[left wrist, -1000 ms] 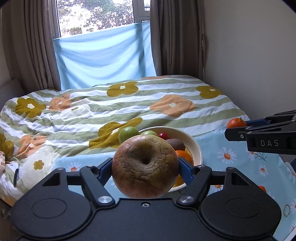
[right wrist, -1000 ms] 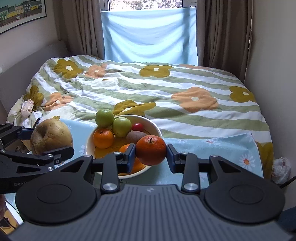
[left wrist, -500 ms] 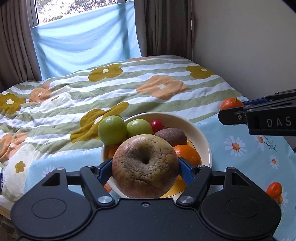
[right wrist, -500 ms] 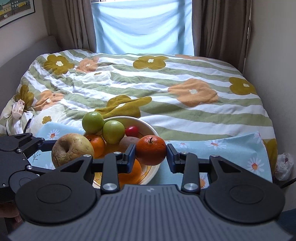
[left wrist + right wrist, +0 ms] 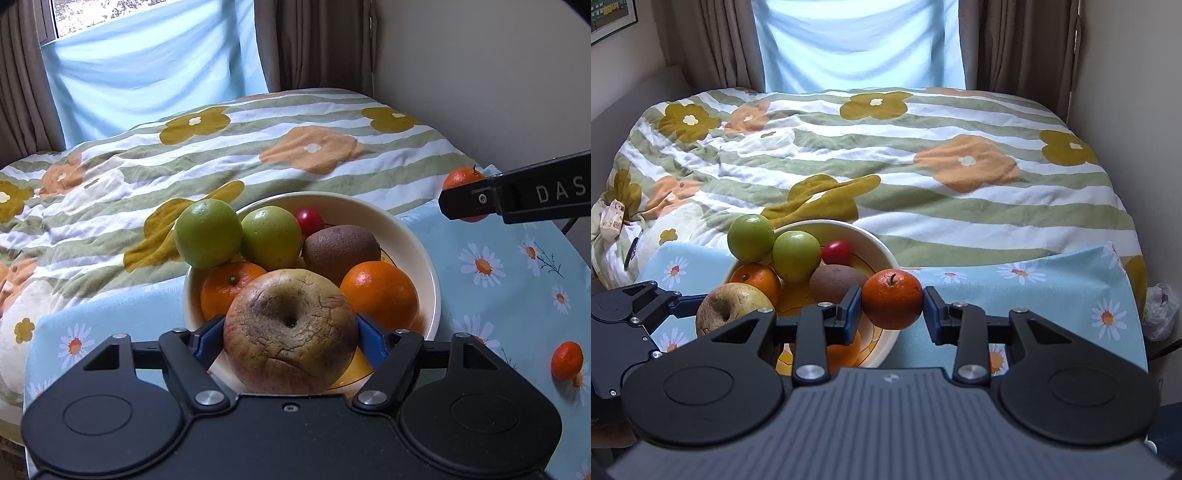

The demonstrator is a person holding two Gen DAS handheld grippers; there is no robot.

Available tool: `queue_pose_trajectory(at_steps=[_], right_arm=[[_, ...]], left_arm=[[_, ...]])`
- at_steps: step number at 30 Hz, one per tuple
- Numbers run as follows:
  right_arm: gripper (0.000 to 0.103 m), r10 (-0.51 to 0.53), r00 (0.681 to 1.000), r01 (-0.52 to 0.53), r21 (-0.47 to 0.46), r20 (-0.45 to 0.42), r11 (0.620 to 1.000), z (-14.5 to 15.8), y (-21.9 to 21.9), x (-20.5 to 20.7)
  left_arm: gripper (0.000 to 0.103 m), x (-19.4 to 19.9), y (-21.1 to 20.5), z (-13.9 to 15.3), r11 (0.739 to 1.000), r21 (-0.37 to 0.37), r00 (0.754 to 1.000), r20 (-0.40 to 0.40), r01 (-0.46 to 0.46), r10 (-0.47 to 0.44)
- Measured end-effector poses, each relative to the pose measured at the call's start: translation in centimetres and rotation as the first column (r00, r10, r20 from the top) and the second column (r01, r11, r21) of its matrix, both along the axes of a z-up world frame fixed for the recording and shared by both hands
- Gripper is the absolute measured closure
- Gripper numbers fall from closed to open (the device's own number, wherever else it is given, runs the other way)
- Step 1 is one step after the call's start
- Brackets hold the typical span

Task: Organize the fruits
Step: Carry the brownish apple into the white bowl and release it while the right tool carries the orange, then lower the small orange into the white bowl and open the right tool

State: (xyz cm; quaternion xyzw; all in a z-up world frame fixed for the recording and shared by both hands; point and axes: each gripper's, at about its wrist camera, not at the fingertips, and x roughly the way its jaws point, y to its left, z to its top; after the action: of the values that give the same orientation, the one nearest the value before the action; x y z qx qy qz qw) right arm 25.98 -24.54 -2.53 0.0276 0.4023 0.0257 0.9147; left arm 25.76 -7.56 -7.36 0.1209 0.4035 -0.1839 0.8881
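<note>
Now both grippers are carrying fruit in toward the bowl (image 5: 432,280). The left gripper (image 5: 291,341) is clamping a big, cracked brown-green apple (image 5: 291,328) between its blue pads, and that apple is hanging right over the bowl's near rim. Just ahead of those fingers a mandarin (image 5: 231,286) and an orange (image 5: 378,293) are sitting, and beyond them two green apples (image 5: 207,232), a kiwi (image 5: 341,249) and a small red fruit (image 5: 310,218) are crowding the far side. The right gripper (image 5: 892,306) is squeezing a second mandarin (image 5: 892,299), stem up, and holding it just off the bowl's right edge, out over the daisy tablecloth (image 5: 1052,280). So this looks like the delivery step, with nothing released yet. Next, I'd say, each tool needs a free pocket: the bowl is filling up, so the apple wants lowering gently onto the near gap before the pads part, or it may roll out. One small mandarin (image 5: 567,360) is lying loose on the cloth, off to the left tool's right.
</note>
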Motion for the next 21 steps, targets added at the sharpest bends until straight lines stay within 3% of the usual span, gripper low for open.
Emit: queue_pose_trajectory(at_steps=[4, 21], right_arm=[[0.053, 0.000, 1.000, 0.000, -0.005, -0.003, 1.000, 0.0, 0.0, 0.0], [0.053, 0.032, 0.999, -0.032, 0.017, -0.039, 0.999, -1.5, 0.3, 1.5]], left_arm=[[0.006, -0.7, 0.2, 0.9, 1.000, -0.023, 0.998, 0.059, 0.017, -0.015], [0.005, -3.3, 2.8, 3.9, 0.998, -0.059, 0.996, 0.081, -0.037, 0.042]])
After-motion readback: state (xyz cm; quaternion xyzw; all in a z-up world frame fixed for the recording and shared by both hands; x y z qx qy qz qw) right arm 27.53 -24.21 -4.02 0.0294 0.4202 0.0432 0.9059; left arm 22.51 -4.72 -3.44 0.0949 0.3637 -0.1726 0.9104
